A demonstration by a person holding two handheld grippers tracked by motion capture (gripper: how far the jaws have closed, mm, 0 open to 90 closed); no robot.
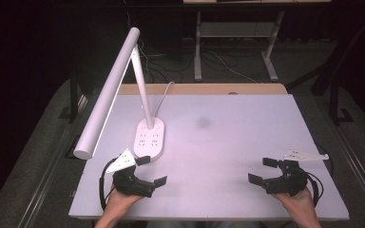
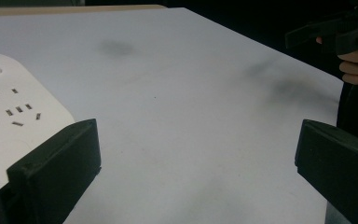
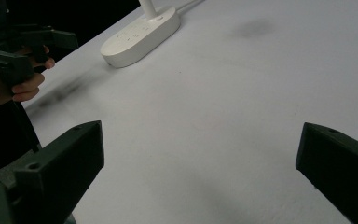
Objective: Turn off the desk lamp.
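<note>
A white desk lamp stands at the table's left: its long tube head slants down to the left, and its oval base carries several socket slots. The base lies by the left jaw in the left gripper view and far off as the base in the right gripper view. My left gripper is open, empty, just in front of the base. My right gripper is open and empty near the front right. The left gripper and right gripper have only bare table between their jaws.
The white table top has a faint dark smudge near its middle. The lamp's cord runs off the far edge. Table legs and cables stand on the dark floor beyond.
</note>
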